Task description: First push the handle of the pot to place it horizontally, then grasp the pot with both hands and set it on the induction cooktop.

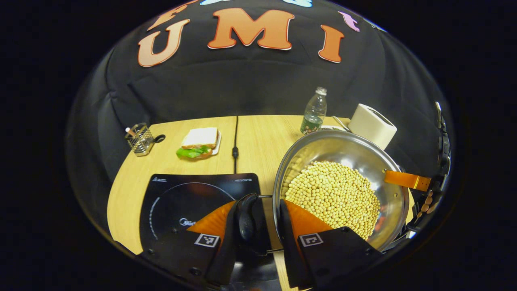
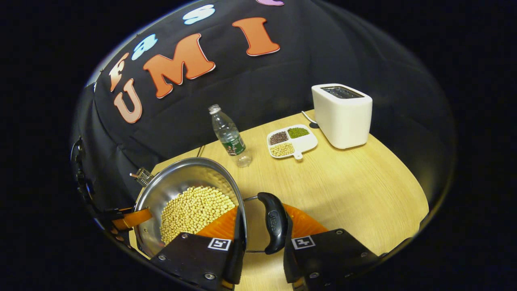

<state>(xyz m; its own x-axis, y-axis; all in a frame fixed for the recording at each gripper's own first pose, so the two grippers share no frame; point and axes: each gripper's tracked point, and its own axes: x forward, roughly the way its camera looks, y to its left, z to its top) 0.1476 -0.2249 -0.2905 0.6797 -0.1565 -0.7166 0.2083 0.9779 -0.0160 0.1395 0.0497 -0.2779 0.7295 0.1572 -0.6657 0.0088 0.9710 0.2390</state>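
A steel pot [image 1: 347, 149] holding soybeans [image 1: 335, 194] sits just right of the black induction cooktop [image 1: 181, 198]. My left gripper [image 1: 262, 206] is shut on the pot's near side, one finger inside the rim and the other outside the black side handle [image 1: 247, 218]. Across the pot, the right gripper [image 1: 406, 180] reaches over the far rim. In the right gripper view, my right gripper [image 2: 262, 214] clamps the pot [image 2: 181, 178] the same way around the other black handle [image 2: 274, 222]. The left gripper [image 2: 129, 218] shows at the opposite rim. Whether the pot rests on the table is unclear.
A sandwich on a plate [image 1: 200, 141] and a wire utensil holder [image 1: 140, 139] stand behind the cooktop. Behind the pot are a water bottle [image 2: 228, 137], a divided dish of beans [image 2: 291, 141] and a white toaster [image 2: 343, 115]. A cable [image 1: 235, 151] runs down the table's middle.
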